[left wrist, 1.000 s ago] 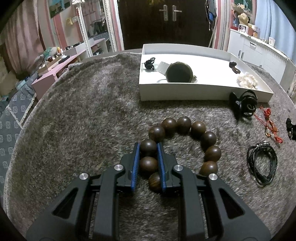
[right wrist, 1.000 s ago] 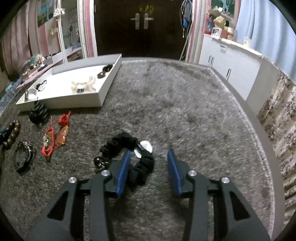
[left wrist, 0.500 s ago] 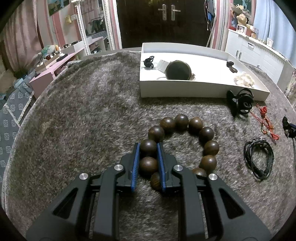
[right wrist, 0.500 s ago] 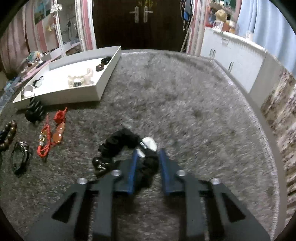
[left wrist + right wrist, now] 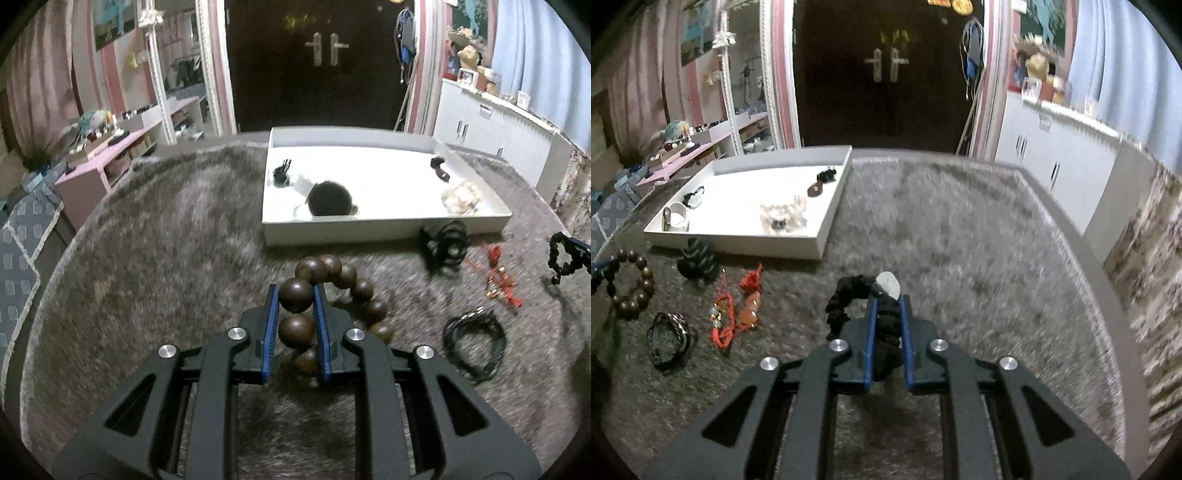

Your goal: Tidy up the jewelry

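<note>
My left gripper (image 5: 295,295) is shut on a brown wooden bead bracelet (image 5: 356,290) and holds it lifted above the grey shag rug; it also shows in the right wrist view (image 5: 637,286). My right gripper (image 5: 886,301) is shut on a black scrunchie bracelet (image 5: 846,295) with a white charm, lifted off the rug; it also shows at the right edge of the left wrist view (image 5: 561,254). A white tray (image 5: 384,225) (image 5: 823,236) lies ahead, holding several small pieces.
On the rug lie a black coiled piece (image 5: 443,243) (image 5: 698,258), a red cord bracelet (image 5: 498,273) (image 5: 738,310) and a black cord bracelet (image 5: 472,347) (image 5: 670,339). Pink shelves (image 5: 103,151) stand left, white cabinets (image 5: 1060,166) right.
Both grippers have risen from the rug. The left lifted the wooden bead bracelet. The right closed on the black scrunchie bracelet and lifted it.
</note>
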Tool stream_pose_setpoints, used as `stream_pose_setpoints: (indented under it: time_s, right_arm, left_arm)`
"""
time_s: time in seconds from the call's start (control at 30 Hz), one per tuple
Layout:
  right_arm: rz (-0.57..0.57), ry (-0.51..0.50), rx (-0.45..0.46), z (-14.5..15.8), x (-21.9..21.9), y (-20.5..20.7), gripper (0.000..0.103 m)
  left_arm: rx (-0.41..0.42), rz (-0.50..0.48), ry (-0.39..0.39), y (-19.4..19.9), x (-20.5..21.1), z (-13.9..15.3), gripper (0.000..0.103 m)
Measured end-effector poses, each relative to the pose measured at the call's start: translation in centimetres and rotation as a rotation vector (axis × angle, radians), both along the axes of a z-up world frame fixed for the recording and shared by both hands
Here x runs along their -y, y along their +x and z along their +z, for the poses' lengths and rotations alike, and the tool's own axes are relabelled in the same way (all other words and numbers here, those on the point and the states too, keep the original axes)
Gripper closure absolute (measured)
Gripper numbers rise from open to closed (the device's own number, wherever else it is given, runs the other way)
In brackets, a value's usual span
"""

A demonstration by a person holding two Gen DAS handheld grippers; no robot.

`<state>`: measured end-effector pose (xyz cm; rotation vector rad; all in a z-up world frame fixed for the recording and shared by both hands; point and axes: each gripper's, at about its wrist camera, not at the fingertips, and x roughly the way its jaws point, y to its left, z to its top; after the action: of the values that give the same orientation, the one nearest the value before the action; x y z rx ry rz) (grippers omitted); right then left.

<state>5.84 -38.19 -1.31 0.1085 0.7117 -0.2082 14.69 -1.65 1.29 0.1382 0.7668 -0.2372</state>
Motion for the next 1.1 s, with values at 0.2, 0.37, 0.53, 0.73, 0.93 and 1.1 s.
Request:
stream_pose_setpoints:
  time_s: [0.2,0.37,0.53,0.73,0.93,1.1]
  right_arm:
    - [0.021,-0.037,0.062,3.0,-0.8,0.4,0.091]
    - [0.041,-0.077,0.121,5.8,-1.6,1.6,0.091]
    - [0.071,-0.109,0.17,8.4,-2.9,4.0,0.091]
    - [0.093,-0.11,0.195,10.3,-3.8,8.4,0.091]
    - [0.102,-0.085,0.188,10.7,-4.5,12.8,0.091]
    - [0.121,-0.04,0.172,9.7,-5.3,16.2,0.091]
  left_arm:
    - [0.077,-0.042,0.026,0.1,1.4,2.8,0.086]
    - [0.138,-0.043,0.031,1.4,2.0,5.5,0.086]
    - [0.201,-0.052,0.02,3.0,2.4,8.3,0.086]
    - [0.241,-0.084,0.013,6.6,4.4,10.5,0.086]
    - [0.227,-0.084,-0.007,10.4,6.2,10.5,0.086]
    - [0.195,-0.065,-0.044,13.0,7.2,9.4,0.086]
